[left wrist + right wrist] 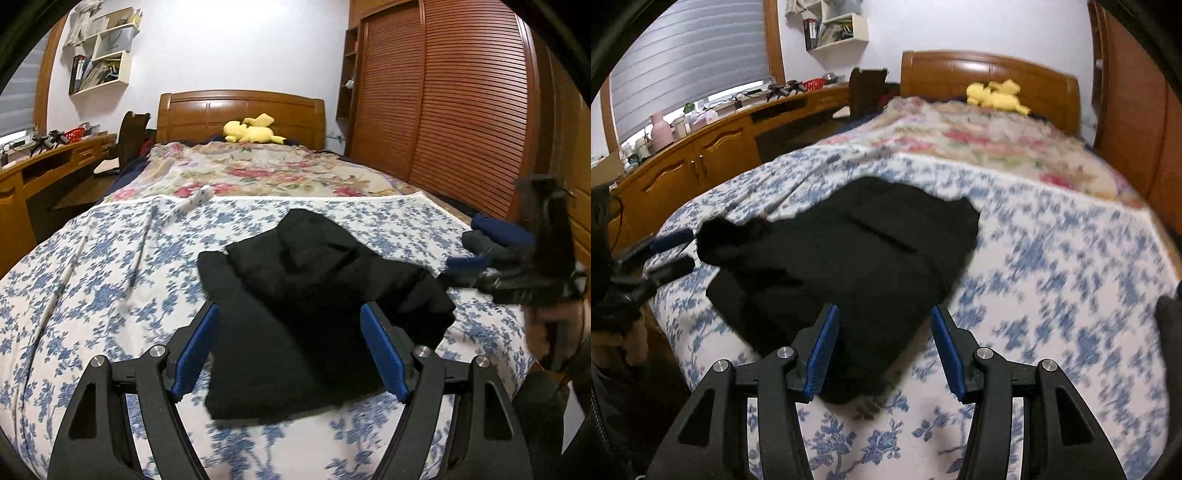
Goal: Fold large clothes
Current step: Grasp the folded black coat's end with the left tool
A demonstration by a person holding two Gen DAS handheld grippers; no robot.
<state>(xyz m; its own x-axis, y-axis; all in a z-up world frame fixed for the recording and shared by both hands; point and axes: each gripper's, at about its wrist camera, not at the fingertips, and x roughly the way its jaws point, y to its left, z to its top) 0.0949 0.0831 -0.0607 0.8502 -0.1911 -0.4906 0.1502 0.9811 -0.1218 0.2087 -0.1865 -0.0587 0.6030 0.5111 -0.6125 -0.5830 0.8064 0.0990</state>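
Red basket (pixel 75 136) on desk (pixel 55 155) at far left, contents indiscernible. Left gripper (pixel 290 347) jaws wide, holding nothing. Black garment (pixel 306 295), folded, lies mid-bed on blue floral sheet (pixel 92 295), long axis running away from both grippers. Right gripper (pixel 884 350) part-open, empty, over garment's near corner

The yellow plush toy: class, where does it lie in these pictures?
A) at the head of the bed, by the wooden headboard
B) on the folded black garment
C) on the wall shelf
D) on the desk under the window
A: the yellow plush toy lies at the far end of the bed against the wooden headboard, well beyond the black garment.
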